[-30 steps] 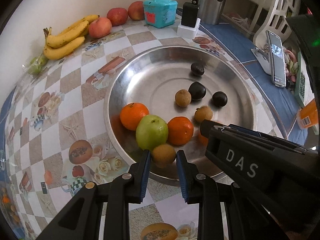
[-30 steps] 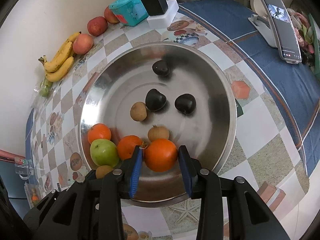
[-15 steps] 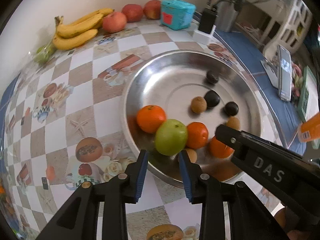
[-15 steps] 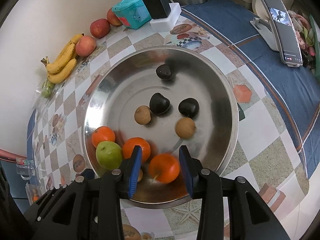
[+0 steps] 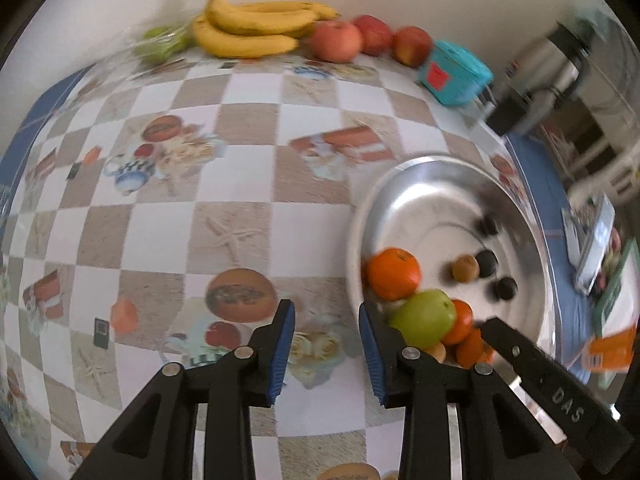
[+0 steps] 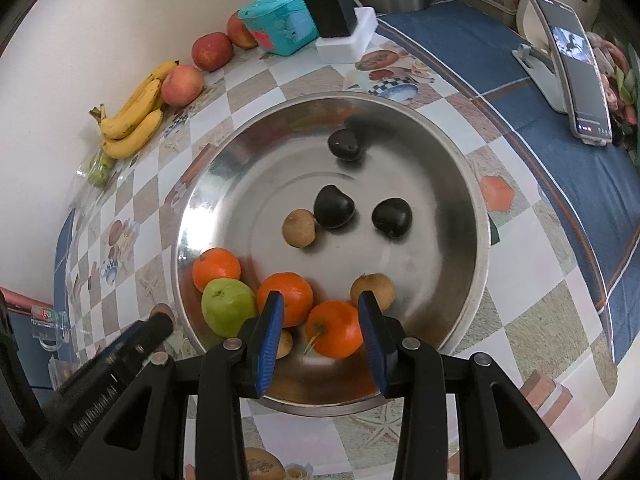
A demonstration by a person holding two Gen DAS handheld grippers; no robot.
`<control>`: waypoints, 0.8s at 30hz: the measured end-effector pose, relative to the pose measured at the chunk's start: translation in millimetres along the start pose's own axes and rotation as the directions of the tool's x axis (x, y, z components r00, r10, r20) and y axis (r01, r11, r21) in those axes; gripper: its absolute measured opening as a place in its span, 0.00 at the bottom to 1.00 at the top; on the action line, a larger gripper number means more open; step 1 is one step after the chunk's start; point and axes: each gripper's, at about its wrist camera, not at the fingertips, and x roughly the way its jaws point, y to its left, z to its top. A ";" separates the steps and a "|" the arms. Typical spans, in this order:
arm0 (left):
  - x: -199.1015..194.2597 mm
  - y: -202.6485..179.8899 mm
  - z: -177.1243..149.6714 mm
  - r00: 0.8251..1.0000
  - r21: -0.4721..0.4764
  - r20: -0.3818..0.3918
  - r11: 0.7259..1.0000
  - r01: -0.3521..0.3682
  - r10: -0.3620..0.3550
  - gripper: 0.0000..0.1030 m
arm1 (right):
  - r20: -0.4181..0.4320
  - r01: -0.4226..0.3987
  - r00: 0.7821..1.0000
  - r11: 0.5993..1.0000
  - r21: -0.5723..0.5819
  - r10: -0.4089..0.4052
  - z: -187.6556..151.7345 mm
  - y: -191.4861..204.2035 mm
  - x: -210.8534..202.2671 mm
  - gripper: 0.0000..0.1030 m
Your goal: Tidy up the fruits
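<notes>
A steel bowl (image 6: pixel 476 216) holds three oranges, a green pear (image 6: pixel 226 306), small brown fruits and three dark fruits. My right gripper (image 6: pixel 321 330) is open above the bowl's near rim, with an orange (image 6: pixel 334 330) lying loose in the bowl between its fingers. My left gripper (image 5: pixel 326 344) is open and empty over the checked cloth, left of the bowl (image 5: pixel 404 184). Bananas (image 5: pixel 252 26) and three red apples (image 5: pixel 334 40) lie along the back wall.
A teal box (image 6: pixel 280 26) and a black charger on a white block (image 6: pixel 332 10) stand behind the bowl. A phone on a stand (image 6: pixel 572 64) is at the right on blue cloth. Small green fruits in a bag (image 5: pixel 160 40) lie beside the bananas.
My right gripper let go of the orange, which now rests in the bowl, and pulled back a little. My left gripper swung left, away from the bowl, toward the bananas and apples.
</notes>
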 end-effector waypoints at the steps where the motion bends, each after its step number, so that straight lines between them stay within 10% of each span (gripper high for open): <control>1: 0.5 4.7 1.4 1.000 -0.022 0.001 1.000 -0.002 0.002 0.37 | 0.000 -0.001 1.000 1.000 -0.008 0.001 -0.2 1.9 0.2 0.38; 7: 0.5 16.8 3.0 1.000 -0.068 0.003 0.998 -0.011 0.011 0.42 | 0.009 -0.010 1.000 0.998 -0.064 0.011 -1.7 14.8 -1.1 0.38; 16: 1.1 21.5 4.5 0.996 -0.075 0.009 0.994 -0.082 0.083 0.81 | 0.005 -0.005 1.000 0.994 -0.110 0.006 -2.0 23.5 0.0 0.39; 24: 8.0 30.5 4.1 0.985 -0.078 -0.002 0.982 -0.171 0.171 0.99 | 0.015 0.050 0.999 0.987 -0.153 -0.048 -1.5 27.0 3.4 0.69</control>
